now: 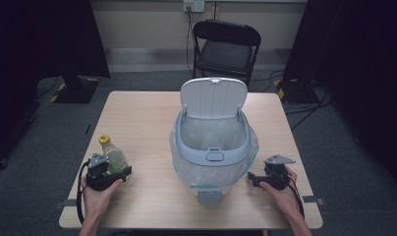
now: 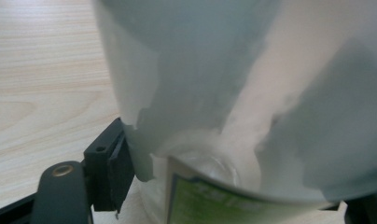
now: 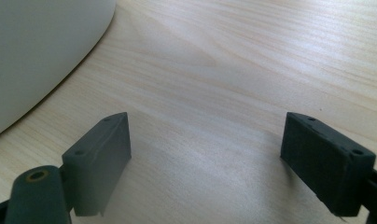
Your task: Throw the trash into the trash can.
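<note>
1. My left gripper [image 1: 109, 169] sits near the front left of the tabletop [image 1: 137, 123], my left hand [image 1: 99, 194] wrapped around it from behind
2. Its fingers [image 2: 109, 168] pinch a pale plastic bottle [image 1: 113, 155] with a yellow cap [image 1: 104, 139]; in the left gripper view the bottle's milky body and a green label edge fill the space between them
3. The bottle leans back toward the far side, its cap pointing away from me
4. A white bin [image 1: 213, 147] with a clear liner stands at the tabletop's middle, its lid [image 1: 213, 97] flipped up
5. My right gripper [image 1: 265, 178] rests just right of the bin, fingers [image 3: 100, 158] spread wide with nothing between them but bare wood
6. A black chair [image 1: 225, 46] stands beyond the tabletop
</note>
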### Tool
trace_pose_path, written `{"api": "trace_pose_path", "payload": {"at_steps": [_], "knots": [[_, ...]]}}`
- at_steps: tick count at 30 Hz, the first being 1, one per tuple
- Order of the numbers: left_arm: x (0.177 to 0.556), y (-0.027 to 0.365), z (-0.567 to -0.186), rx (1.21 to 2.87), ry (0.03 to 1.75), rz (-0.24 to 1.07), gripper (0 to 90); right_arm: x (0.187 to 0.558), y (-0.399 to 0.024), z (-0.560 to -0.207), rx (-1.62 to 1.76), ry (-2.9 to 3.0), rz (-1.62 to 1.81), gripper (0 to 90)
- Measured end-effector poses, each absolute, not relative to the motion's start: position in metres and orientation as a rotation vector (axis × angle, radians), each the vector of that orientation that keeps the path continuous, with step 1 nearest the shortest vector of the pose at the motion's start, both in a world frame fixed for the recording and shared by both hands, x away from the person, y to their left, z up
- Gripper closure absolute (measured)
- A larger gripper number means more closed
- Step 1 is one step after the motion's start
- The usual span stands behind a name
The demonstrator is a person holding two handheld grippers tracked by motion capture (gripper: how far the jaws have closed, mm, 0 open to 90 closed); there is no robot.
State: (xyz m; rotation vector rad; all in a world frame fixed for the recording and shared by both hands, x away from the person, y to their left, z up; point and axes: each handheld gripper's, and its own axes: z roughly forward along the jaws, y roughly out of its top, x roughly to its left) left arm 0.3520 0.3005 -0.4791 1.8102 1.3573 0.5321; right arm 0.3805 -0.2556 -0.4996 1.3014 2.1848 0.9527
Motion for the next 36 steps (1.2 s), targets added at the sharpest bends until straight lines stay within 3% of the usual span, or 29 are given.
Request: {"api": "trace_pose_path", "payload": {"at_steps": [19,36], "knots": [[0.34,0.307,-0.47,1.711,1.317,0.481,27.9,0.381,-0.256,-0.5,1.302,2.185,0.953,14.8],[0.327,0.276,-0.442,1.693,1.15,0.432,28.0,0.381,-0.256,-0.5,1.302,2.185,0.953,14.8]]}}
